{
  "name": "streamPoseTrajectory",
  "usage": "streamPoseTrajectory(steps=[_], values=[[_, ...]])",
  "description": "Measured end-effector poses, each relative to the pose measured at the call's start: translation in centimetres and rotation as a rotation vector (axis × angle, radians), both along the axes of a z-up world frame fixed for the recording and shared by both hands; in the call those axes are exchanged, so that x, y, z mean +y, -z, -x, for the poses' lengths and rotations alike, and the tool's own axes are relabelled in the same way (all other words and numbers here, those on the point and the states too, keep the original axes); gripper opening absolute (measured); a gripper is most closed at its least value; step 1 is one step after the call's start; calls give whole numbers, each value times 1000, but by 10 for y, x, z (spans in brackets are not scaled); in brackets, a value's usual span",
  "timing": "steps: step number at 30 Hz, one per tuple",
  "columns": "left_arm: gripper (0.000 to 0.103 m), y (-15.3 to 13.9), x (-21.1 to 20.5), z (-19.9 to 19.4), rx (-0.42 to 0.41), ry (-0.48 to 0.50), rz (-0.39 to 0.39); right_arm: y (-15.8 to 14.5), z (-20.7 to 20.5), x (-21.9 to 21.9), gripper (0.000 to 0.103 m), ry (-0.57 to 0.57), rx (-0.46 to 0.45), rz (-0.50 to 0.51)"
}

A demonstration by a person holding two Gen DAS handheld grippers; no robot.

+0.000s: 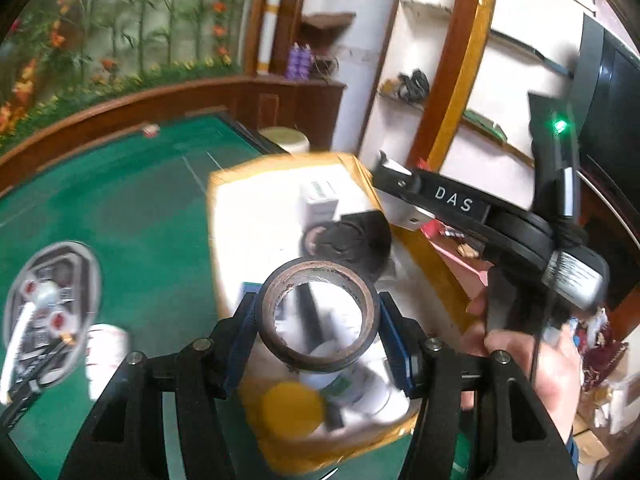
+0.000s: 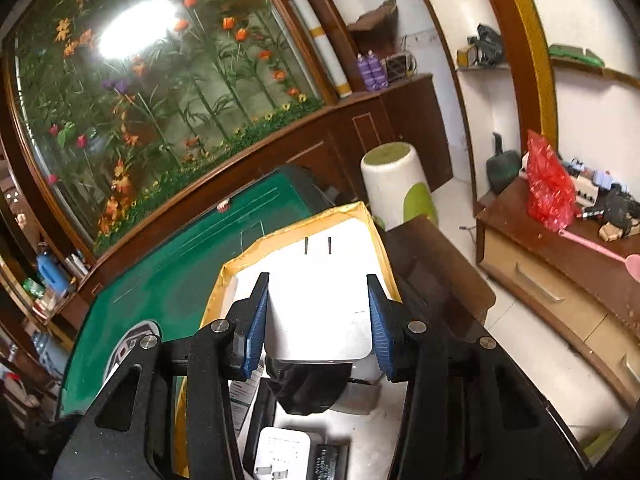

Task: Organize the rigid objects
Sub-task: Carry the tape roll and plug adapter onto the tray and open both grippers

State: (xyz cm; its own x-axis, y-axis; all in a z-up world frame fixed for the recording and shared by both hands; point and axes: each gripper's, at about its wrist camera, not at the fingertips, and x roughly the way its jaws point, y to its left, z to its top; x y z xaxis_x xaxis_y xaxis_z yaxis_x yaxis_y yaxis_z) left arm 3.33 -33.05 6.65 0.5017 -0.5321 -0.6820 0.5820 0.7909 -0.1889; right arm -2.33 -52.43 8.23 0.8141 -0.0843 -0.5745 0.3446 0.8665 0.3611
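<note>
Over the yellow-rimmed cardboard box (image 1: 218,200), the left gripper (image 1: 318,320) is clamping a black roll of tape (image 1: 318,318) by its sides. The right gripper (image 2: 318,320) is gripping a white rectangular box (image 2: 320,312) just beside it. Both are crowding one opening, so they are risking a clash, and that round tape could be slipping loose.

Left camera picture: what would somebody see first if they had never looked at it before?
First, the tape roll, black outside and brown inside, pinched between the left gripper's blue fingers right in the middle. Behind it sits a yellow-edged box full of odds and ends on the green table. The right view shows the right gripper clamped on a white block above that same box.
</note>
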Motion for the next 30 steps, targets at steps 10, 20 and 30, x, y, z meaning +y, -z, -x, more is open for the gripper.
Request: streamPoseTrajectory(steps=[10,20,30], values=[[59,22,-14,-21,69,-18,-25,5,-8,9,44,-27,63,44],[80,22,2,-17,83,11,7,3,-10,11,44,-37,76,71],[80,12,54,22,9,51,-31,-1,-33,45,44,-112,179,205]])
